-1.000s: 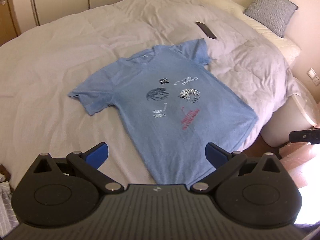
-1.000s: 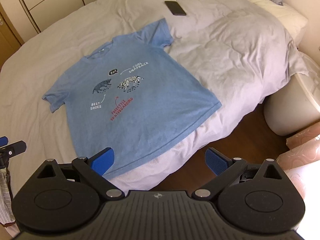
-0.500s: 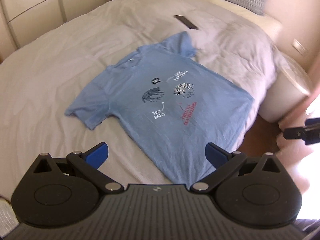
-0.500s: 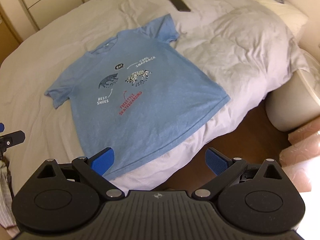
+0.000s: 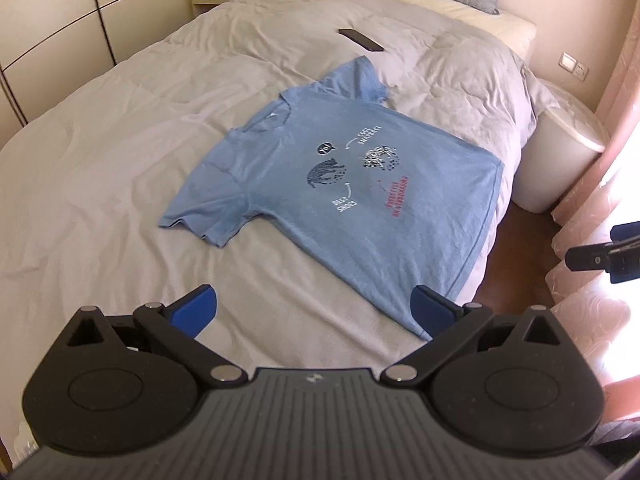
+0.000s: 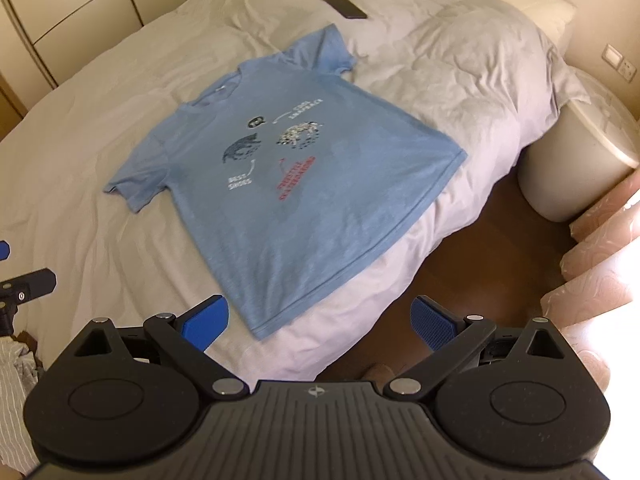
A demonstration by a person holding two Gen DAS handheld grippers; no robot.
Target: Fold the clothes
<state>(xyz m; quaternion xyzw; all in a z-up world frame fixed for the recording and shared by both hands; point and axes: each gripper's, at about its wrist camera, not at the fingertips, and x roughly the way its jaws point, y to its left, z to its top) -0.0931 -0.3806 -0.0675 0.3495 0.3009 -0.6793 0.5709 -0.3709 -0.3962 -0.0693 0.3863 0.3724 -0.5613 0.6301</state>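
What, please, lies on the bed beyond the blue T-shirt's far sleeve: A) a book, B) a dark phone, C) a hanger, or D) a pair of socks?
B: a flat dark phone rests on the bed cover just past the T-shirt.

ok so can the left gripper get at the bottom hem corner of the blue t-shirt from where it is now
Probably yes. The left gripper is open and holds nothing, the t-shirt lies flat on the bed, and its near hem corner sits just ahead of the right finger with nothing between.
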